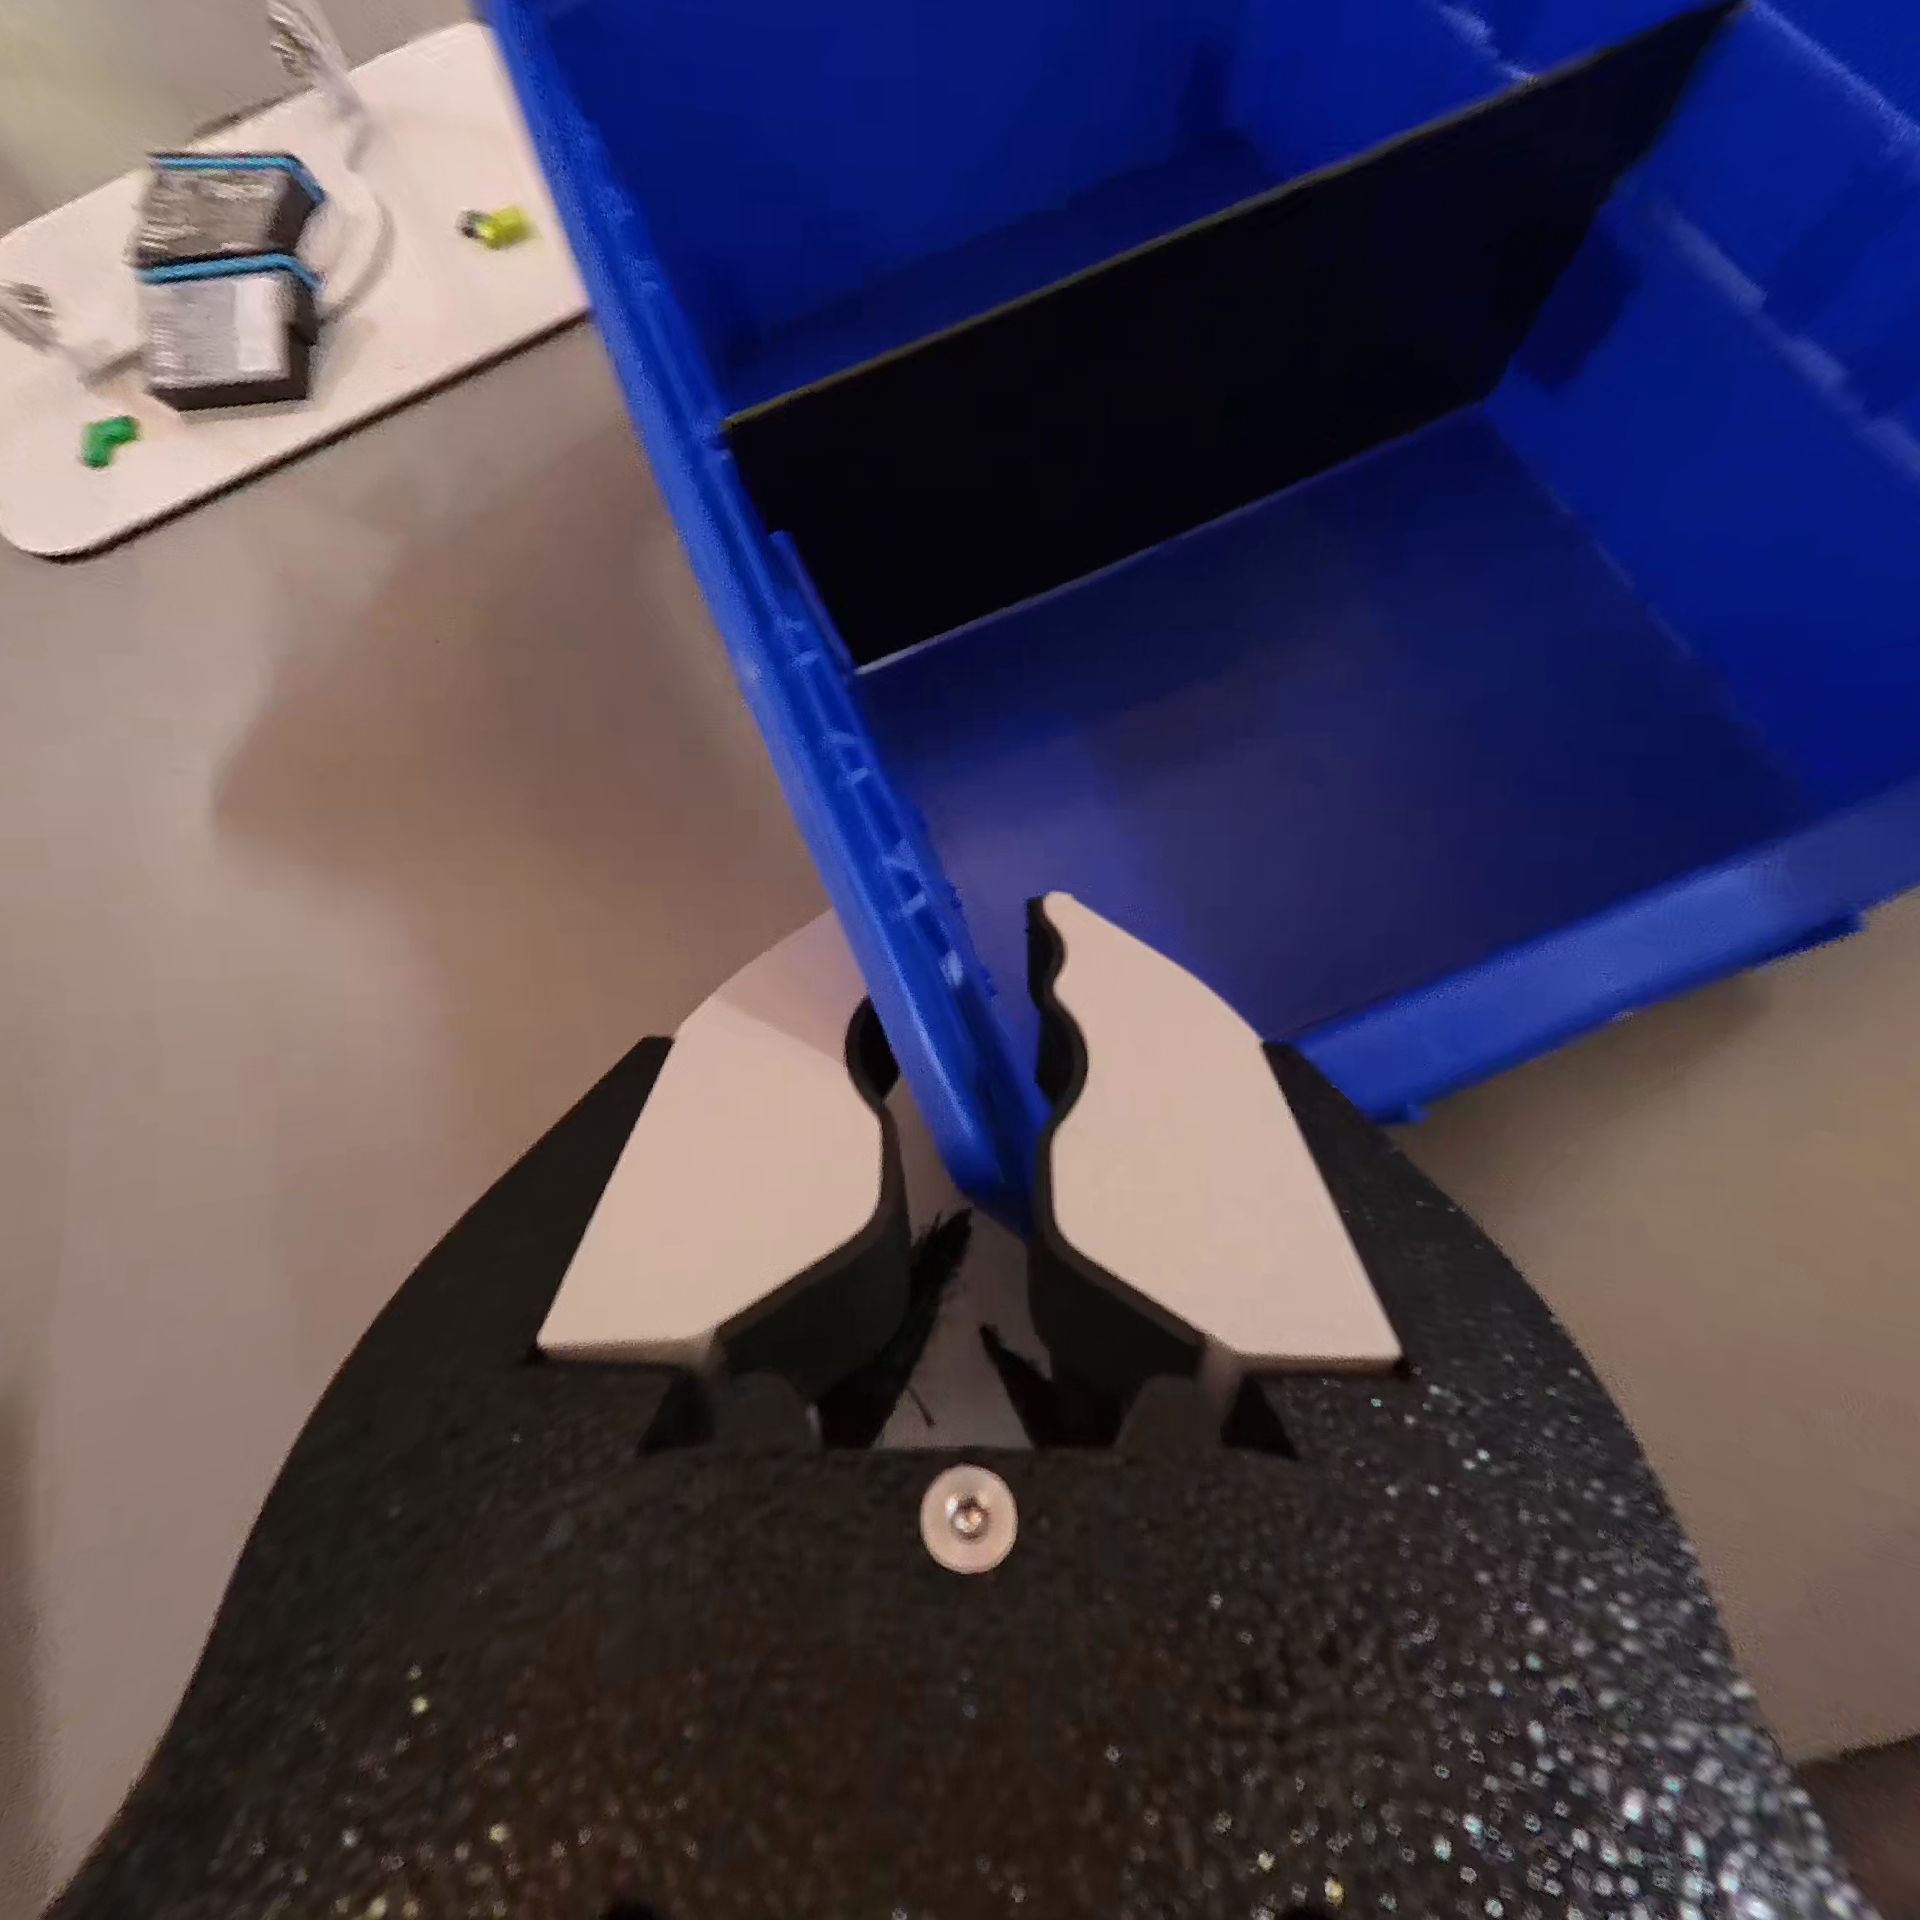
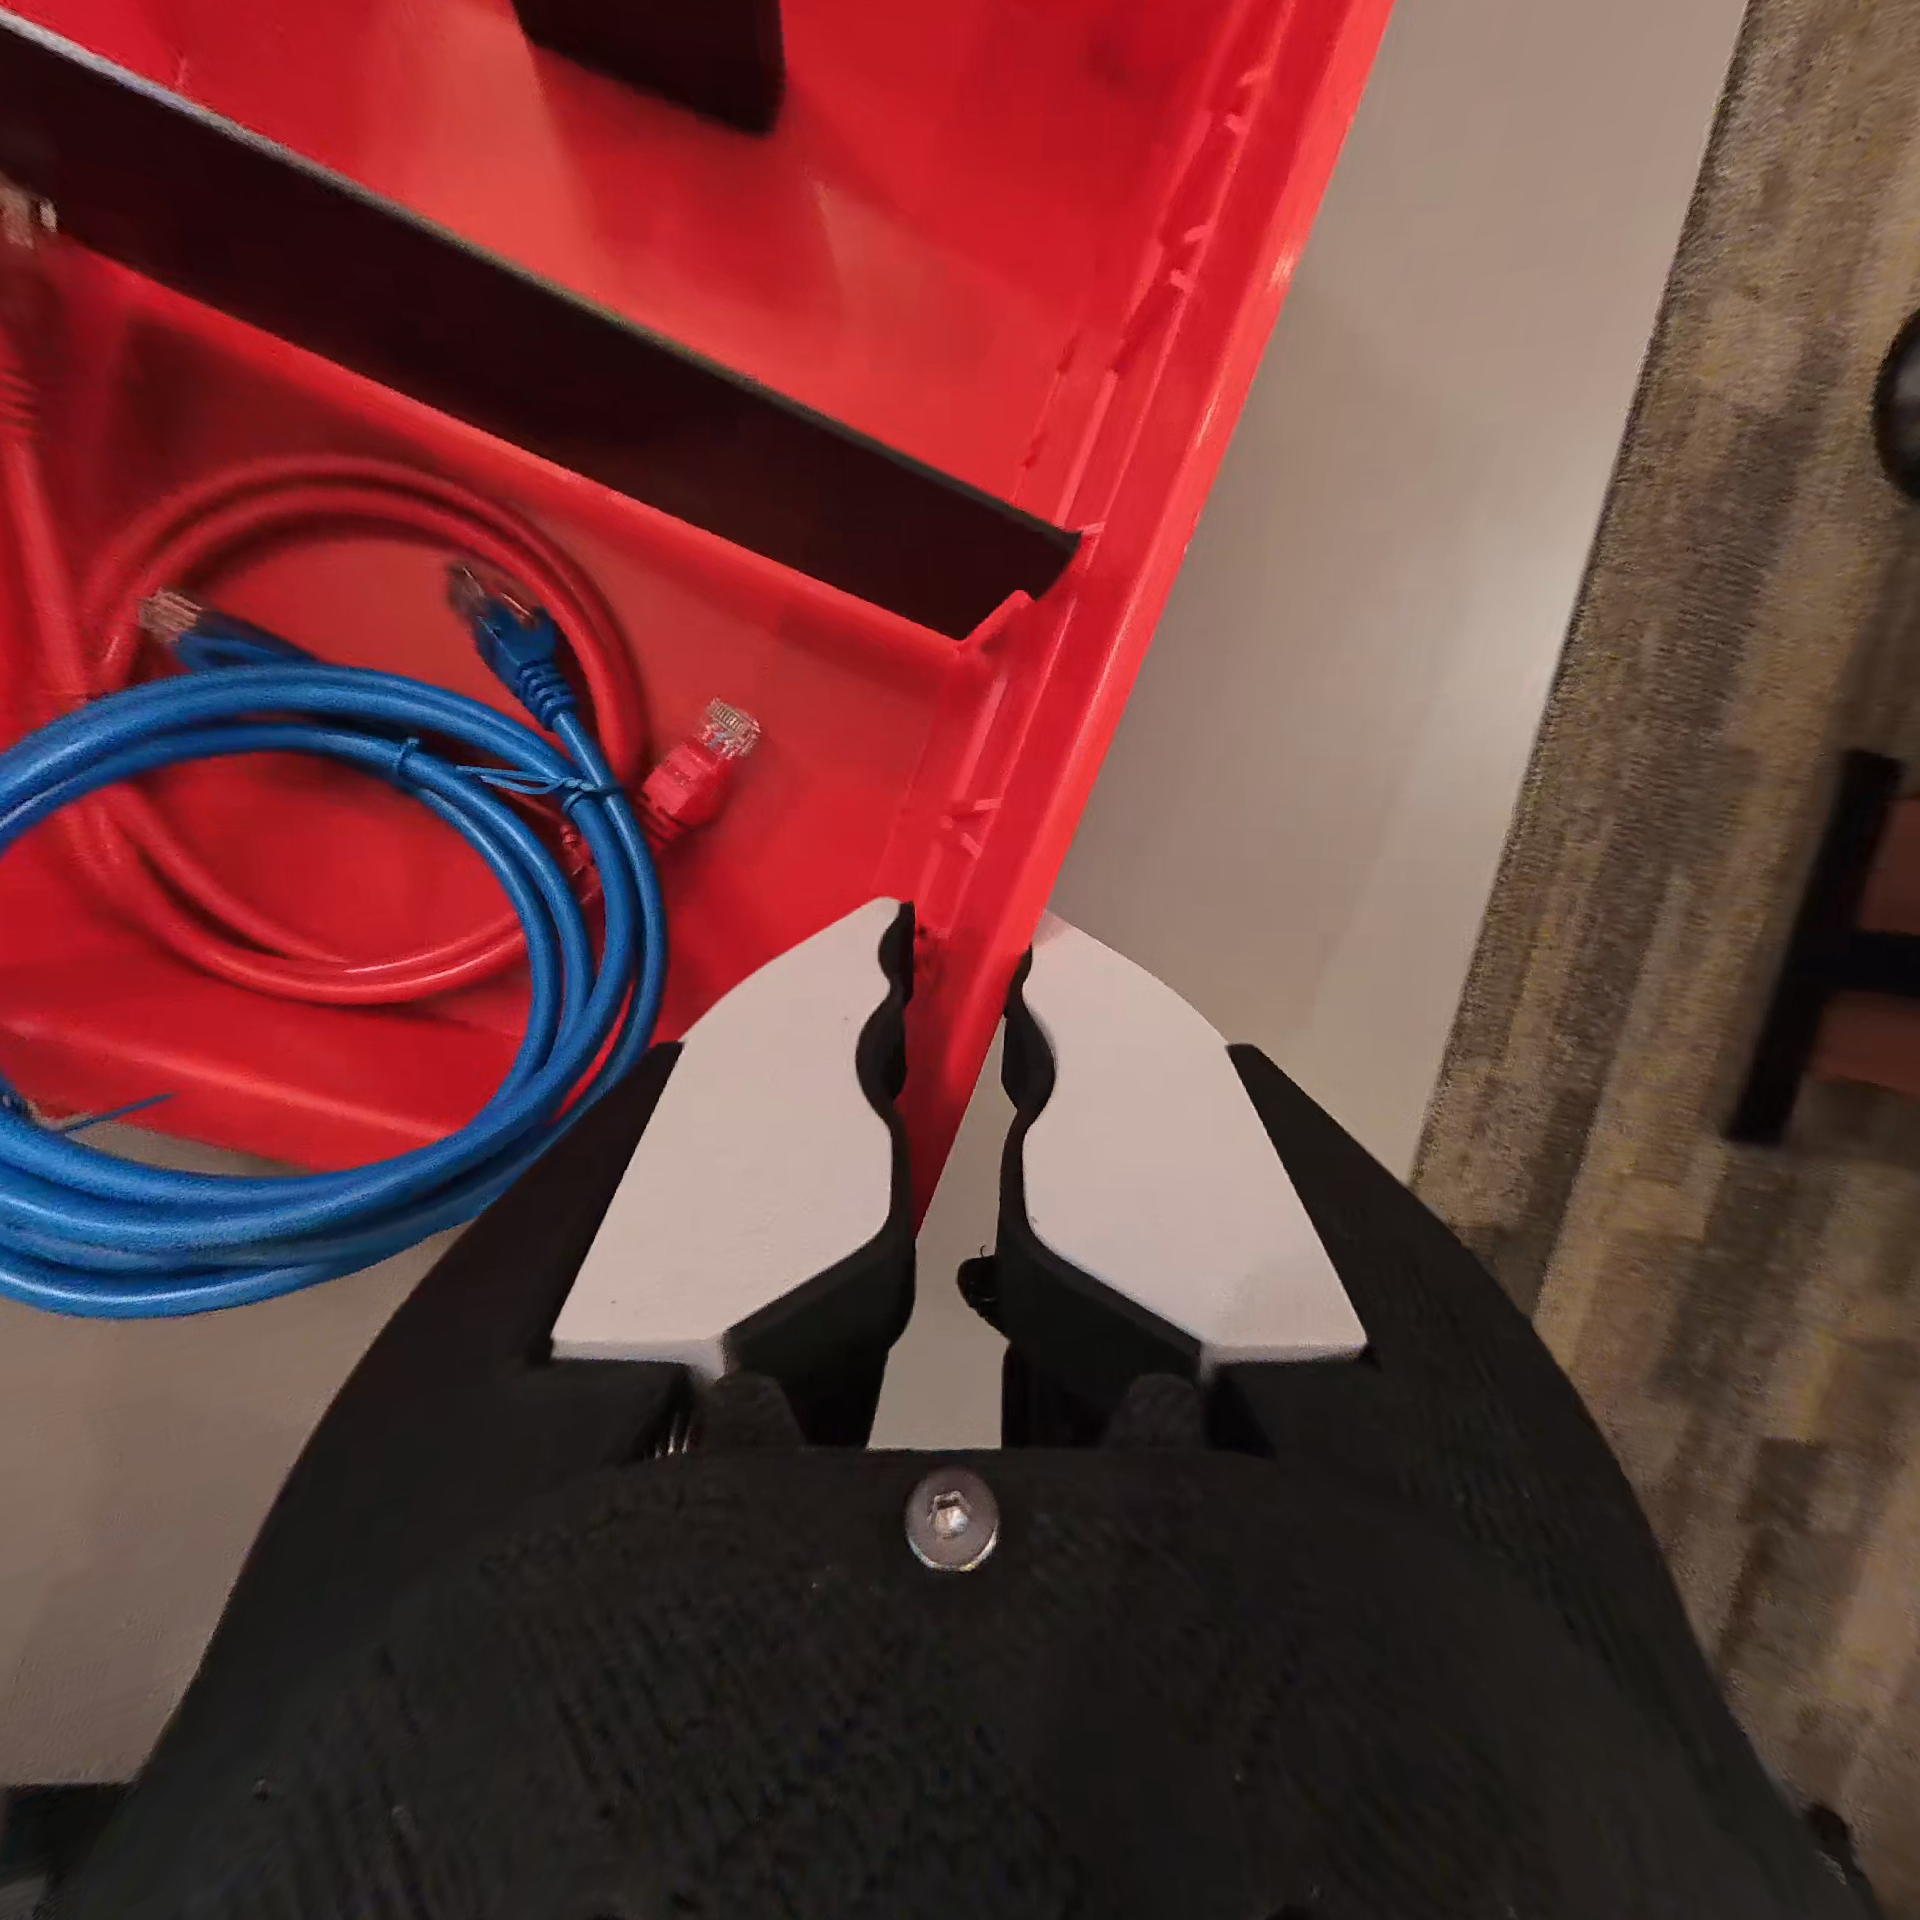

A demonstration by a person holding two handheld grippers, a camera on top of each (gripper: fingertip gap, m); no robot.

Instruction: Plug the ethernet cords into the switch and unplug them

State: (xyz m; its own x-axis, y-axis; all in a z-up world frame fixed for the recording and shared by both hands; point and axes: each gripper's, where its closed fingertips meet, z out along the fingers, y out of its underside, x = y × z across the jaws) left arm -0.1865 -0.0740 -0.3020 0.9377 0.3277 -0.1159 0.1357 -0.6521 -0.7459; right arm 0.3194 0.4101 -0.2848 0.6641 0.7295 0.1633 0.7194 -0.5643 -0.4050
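We have two bins in hand, and the work here looks like positioning them before any plugging begins. The blue bin (image 1: pixel 1351 727), the biggest thing in the left wrist view, is bare in both visible compartments either side of its black divider (image 1: pixel 1143 436); the left gripper (image 1: pixel 977 1049) is pinching its side wall near the corner, one finger outside and one inside. The red bin (image 2: pixel 727 312) is held the same way: the right gripper (image 2: pixel 961 1039) is clamped on its right wall, pads against both faces.

To move these well, we should keep both pinches firm and the bins level, sliding rather than tipping. That matters most for the red bin: the blue cord (image 2: pixel 416 935) already drapes over its low front edge onto the white table (image 2: pixel 1299 623), so a jerk could drag the coil out.

The red cord (image 2: pixel 312 935) lies coiled under the blue one, its clear plug (image 2: pixel 727 727) free and well inside the bin. A black block (image 2: pixel 665 52) in the far compartment may be the switch; we cannot tell.
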